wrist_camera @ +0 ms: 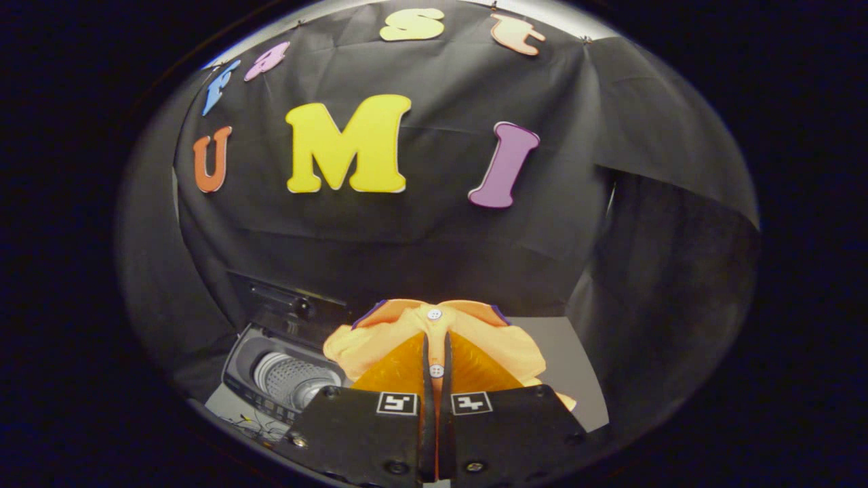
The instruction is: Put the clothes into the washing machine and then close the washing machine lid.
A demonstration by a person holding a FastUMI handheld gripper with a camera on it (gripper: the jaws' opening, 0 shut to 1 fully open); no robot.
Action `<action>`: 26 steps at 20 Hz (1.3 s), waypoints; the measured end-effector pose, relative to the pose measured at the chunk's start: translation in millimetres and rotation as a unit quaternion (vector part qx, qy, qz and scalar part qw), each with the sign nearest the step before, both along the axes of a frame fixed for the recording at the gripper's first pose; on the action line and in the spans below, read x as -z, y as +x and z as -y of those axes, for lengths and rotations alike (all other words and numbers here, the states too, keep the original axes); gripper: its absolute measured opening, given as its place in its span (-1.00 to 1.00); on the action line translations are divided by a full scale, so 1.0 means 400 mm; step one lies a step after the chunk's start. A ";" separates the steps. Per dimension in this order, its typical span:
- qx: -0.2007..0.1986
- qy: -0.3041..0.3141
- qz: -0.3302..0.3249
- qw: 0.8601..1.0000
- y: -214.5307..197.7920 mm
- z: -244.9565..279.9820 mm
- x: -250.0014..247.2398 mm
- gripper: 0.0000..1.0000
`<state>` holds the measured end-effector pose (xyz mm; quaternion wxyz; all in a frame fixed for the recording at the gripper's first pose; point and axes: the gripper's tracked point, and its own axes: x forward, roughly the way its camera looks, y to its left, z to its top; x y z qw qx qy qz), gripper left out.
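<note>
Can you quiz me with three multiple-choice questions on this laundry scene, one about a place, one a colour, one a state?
1. Where is the washing machine?
A. beside and below the fingers
B. between the fingers
C. above the shirt

2. What colour is the shirt?
A. blue
B. orange
C. white

3. How is the washing machine lid?
A. shut
B. raised open
C. removed

Answers: 1 A, the drum shows down beside the hand-held gripper. 2 B, orange cloth with white buttons is pinched between the fingers. 3 B, the lid stands up behind the open drum.
</note>
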<state>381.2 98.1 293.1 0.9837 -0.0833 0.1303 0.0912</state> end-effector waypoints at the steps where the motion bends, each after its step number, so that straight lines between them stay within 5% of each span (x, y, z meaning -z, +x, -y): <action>1: -0.010 0.001 0.002 1.000 -0.005 -0.029 -0.008 -0.89; 17: -0.159 -0.010 -0.003 0.987 -0.052 -0.532 -0.016 -0.90; 26: -0.207 -0.016 -0.022 0.978 -0.066 -0.729 0.031 -0.90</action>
